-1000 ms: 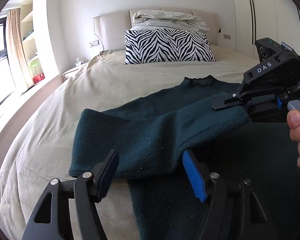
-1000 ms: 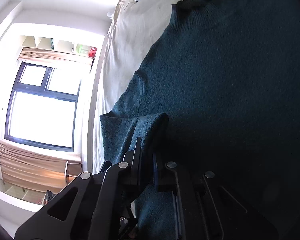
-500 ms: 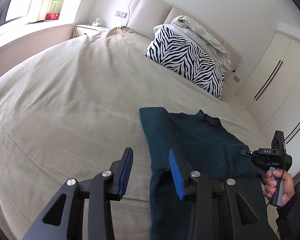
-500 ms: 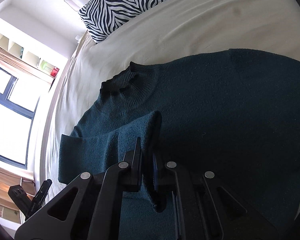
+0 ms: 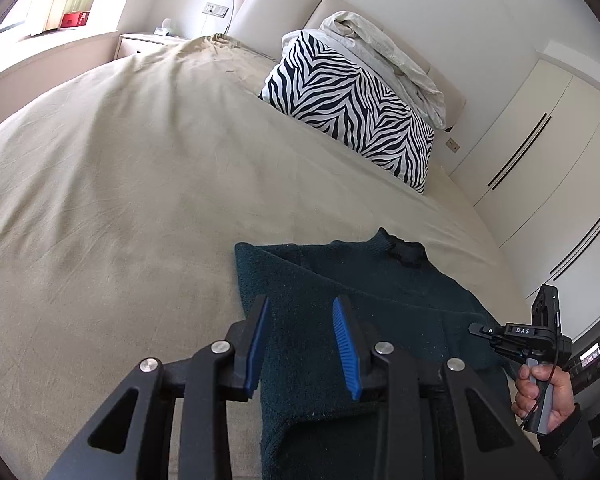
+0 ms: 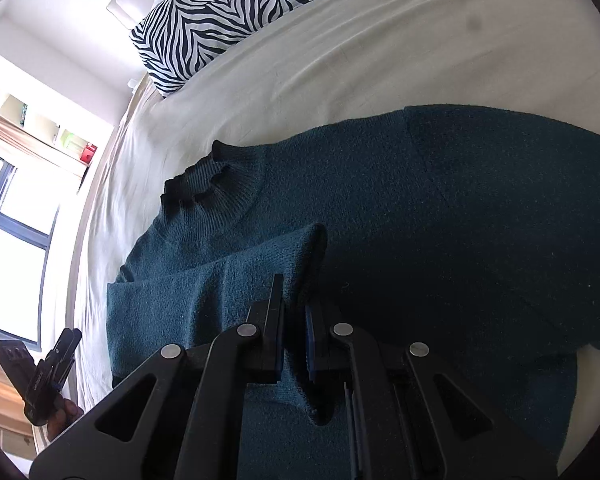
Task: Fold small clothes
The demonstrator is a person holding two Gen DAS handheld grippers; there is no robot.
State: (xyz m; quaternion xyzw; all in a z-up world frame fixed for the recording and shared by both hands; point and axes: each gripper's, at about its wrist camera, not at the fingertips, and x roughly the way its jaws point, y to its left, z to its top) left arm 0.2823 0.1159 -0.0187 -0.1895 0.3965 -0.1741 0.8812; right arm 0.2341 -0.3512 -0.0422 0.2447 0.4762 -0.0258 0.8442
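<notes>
Big bed sheet (image 5: 132, 184), beige, wrinkly, spreads ahead of left gripper and to its left. Zebra pillow (image 5: 352, 108) far ahead, against padded headboard (image 5: 276, 4). Crumpled white blanket (image 5: 384, 48) on top of pillow. White wardrobe doors (image 5: 540, 152) far right. Window (image 6: 8, 216) bright, left of right gripper. Small red box (image 6: 88, 153) on shelf near window.

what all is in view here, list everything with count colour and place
sweater: 1, dark teal, flat on bed, one sleeve folded across body
bed sheet: 1, beige, under sweater
pillow: 1, zebra black-white, at headboard
bedding: 1 bundle, off-white, atop pillow
headboard: 1, beige, against wall
wardrobe: 1, white, beside bed
left claw: black, blue pads, closing over sweater edge
right claw: black, shut on sleeve
hand: 1, holding right claw's handle
</notes>
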